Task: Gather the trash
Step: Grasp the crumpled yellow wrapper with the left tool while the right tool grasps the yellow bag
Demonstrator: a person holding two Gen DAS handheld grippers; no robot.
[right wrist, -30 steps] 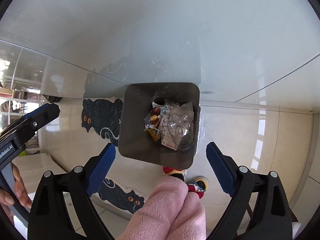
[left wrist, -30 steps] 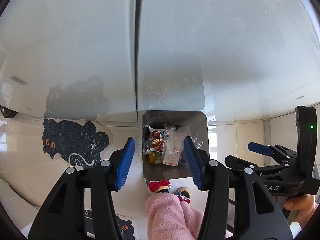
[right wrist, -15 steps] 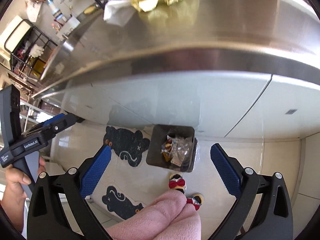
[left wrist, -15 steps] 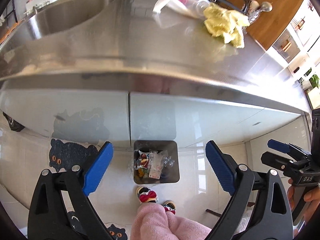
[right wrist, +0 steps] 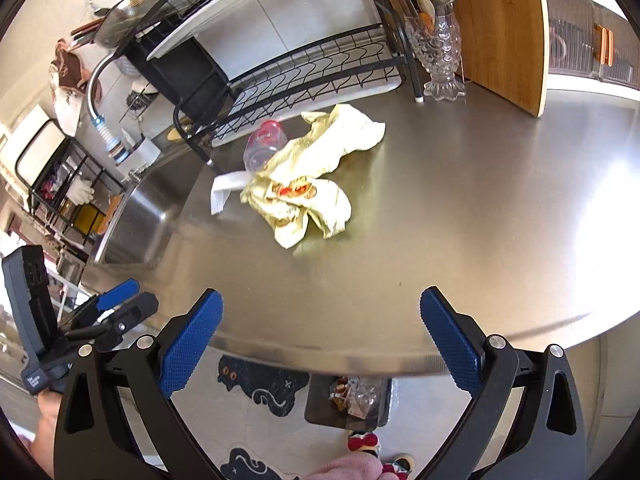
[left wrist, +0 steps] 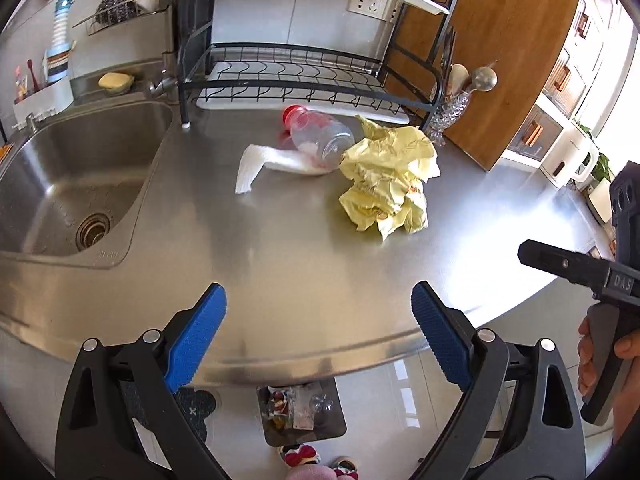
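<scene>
Steel desk (left wrist: 304,264) carries three pieces of trash near the dish rack (left wrist: 296,76): a crumpled yellow wrapper (left wrist: 386,178), a clear bottle (left wrist: 320,136) with a red cap lying on its side, and a white napkin (left wrist: 260,164) partly under the bottle. The wrapper touches the bottle's open-looking base end. On the floor below the desk edge stands the bin (left wrist: 302,410), already holding some packets.

Both tongs hover over the near edge of the desk, well apart from the trash. The left tongs (left wrist: 320,344) are spread wide and hold nothing; the right tongs (right wrist: 322,344) likewise.

The wrapper looks light, soft and springy, so a pinch on a thick bunched fold near its middle should hold better than a loose corner. The bottle seems light, smooth and apt to roll; its neck below the cap is probably the surest grip. The napkin is limp and flat, best nipped at its raised fold.
</scene>
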